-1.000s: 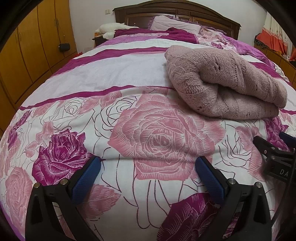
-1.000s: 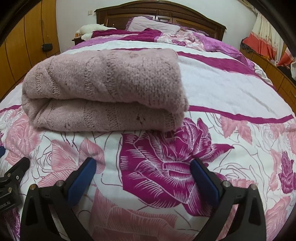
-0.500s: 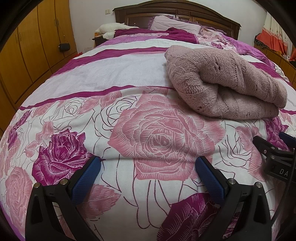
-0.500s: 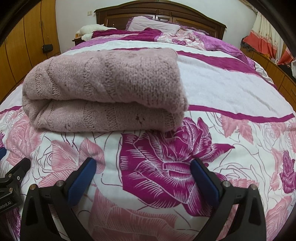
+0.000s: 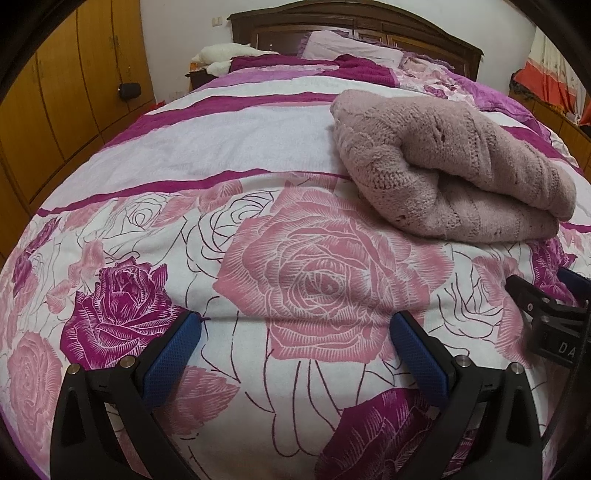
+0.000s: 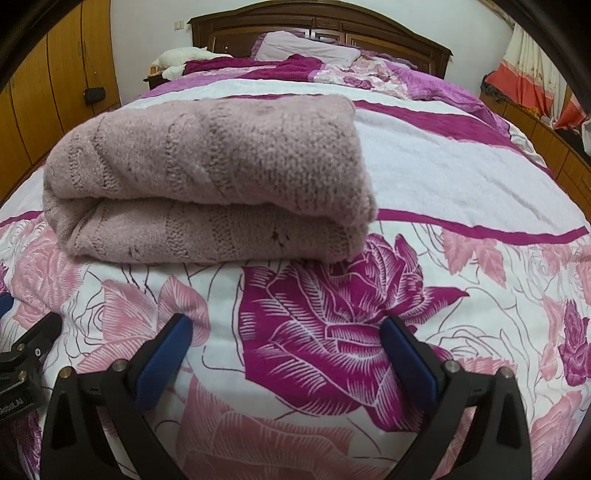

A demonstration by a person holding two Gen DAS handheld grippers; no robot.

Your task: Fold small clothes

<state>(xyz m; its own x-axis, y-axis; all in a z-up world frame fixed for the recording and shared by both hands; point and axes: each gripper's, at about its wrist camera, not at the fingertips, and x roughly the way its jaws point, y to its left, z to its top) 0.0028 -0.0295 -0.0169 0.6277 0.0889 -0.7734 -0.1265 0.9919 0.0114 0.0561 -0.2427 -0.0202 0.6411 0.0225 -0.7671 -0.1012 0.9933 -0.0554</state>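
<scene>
A dusty-pink knitted sweater lies folded into a thick bundle on the rose-patterned bedspread. In the right wrist view the same sweater sits straight ahead, its folded edge facing me. My left gripper is open over bare bedspread, down and to the left of the sweater, holding nothing. My right gripper is open too, a short way in front of the bundle and apart from it. Each gripper shows at the edge of the other's view: the right gripper and the left gripper.
The bed runs back to a dark wooden headboard with pillows and a purple blanket. Orange wooden wardrobes line the left side. A low cabinet with red-and-white cloth stands at the right.
</scene>
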